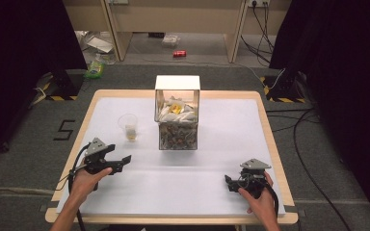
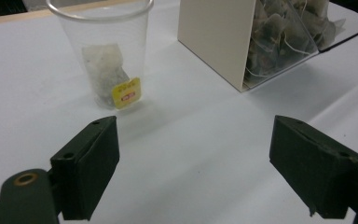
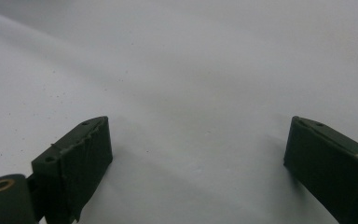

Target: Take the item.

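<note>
A clear plastic cup [image 1: 129, 126] [image 2: 103, 51] stands left of centre on the white table and holds one tea bag [image 2: 106, 74] with a yellow tag [image 2: 127, 93]. Beside it stands a clear box [image 1: 177, 115] [image 2: 256, 37] full of tea bags, its lid up. My left gripper [image 1: 123, 161] [image 2: 193, 170] hovers near the front left, open and empty, pointing toward the cup. My right gripper [image 1: 230, 182] [image 3: 198, 163] sits at the front right, open, with bare table between its jaws.
The white sheet [image 1: 212, 144] covers a wooden table [image 1: 270, 134]. Black curtains stand at both sides. Cables [image 1: 308, 159] run over the floor on the right. A red can [image 1: 179, 53] and litter lie on the floor beyond the table.
</note>
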